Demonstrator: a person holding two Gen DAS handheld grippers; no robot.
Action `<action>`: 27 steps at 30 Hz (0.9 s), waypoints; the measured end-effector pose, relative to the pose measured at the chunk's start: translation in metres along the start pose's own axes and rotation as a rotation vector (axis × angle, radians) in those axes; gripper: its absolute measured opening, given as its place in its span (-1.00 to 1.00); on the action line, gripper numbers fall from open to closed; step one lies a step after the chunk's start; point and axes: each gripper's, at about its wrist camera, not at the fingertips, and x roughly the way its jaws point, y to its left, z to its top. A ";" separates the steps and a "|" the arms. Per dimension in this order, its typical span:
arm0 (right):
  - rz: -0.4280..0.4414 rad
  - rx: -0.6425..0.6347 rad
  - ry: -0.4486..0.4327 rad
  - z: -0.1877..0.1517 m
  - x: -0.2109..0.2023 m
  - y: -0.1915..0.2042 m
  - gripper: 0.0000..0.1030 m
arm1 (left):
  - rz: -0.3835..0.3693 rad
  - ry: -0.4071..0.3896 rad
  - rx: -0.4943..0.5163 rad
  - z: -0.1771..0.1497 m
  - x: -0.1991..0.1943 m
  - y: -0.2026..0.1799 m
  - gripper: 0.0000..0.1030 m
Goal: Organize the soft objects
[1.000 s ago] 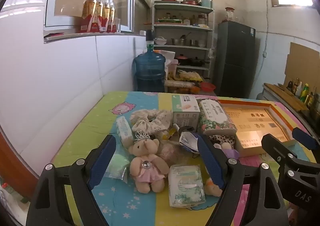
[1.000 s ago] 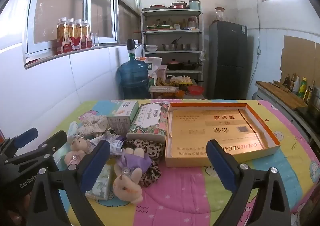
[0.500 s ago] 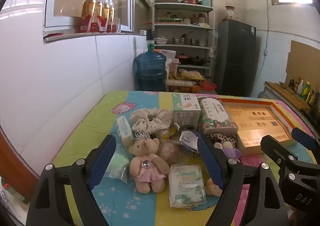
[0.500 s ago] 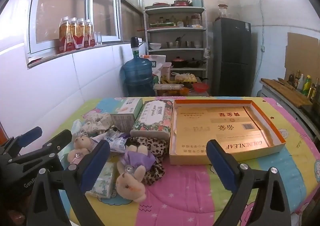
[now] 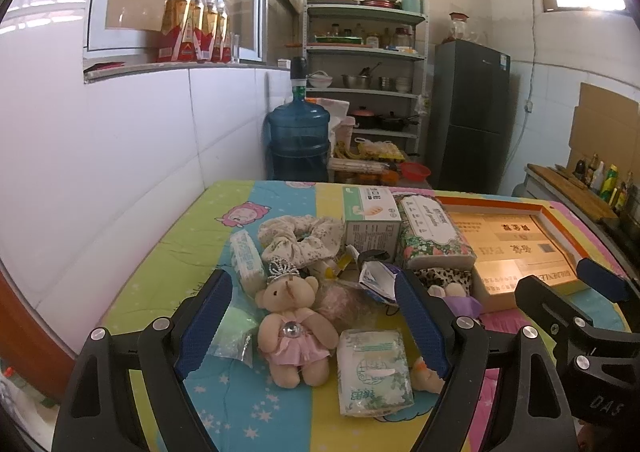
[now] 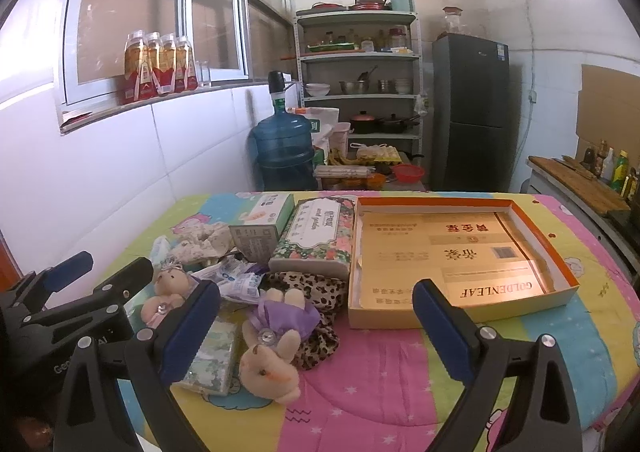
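A pile of soft things lies on the colourful table cover. A bear in a pink dress (image 5: 294, 332) (image 6: 166, 292) lies at the front left. A bunny in a purple dress (image 6: 276, 340) lies head toward me on a leopard-print cloth (image 6: 316, 292). A green tissue pack (image 5: 372, 370) (image 6: 212, 356), a floral scrunchie (image 5: 300, 236) and a floral tissue pack (image 5: 432, 240) (image 6: 316, 238) are there too. An open gold and orange box (image 6: 452, 252) (image 5: 516, 248) sits on the right. My left gripper (image 5: 312, 324) is open above the bear. My right gripper (image 6: 316, 336) is open above the bunny.
A white and green carton (image 5: 370, 220) stands behind the pile. A blue water jug (image 5: 298, 144), a shelf rack (image 5: 364, 92) and a dark fridge (image 5: 470, 116) stand beyond the table. The white tiled wall runs along the left.
Both grippers have drifted slightly; the right view has shifted a little to the left and closer to the pile. Nothing on the table has moved.
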 end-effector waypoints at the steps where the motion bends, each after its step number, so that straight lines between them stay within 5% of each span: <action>1: 0.003 -0.001 0.002 0.000 0.001 0.000 0.90 | -0.001 0.000 0.000 0.000 0.000 0.000 0.64; 27: 0.026 -0.004 0.030 -0.004 0.008 0.005 0.90 | -0.002 0.017 -0.029 -0.005 0.011 0.013 0.64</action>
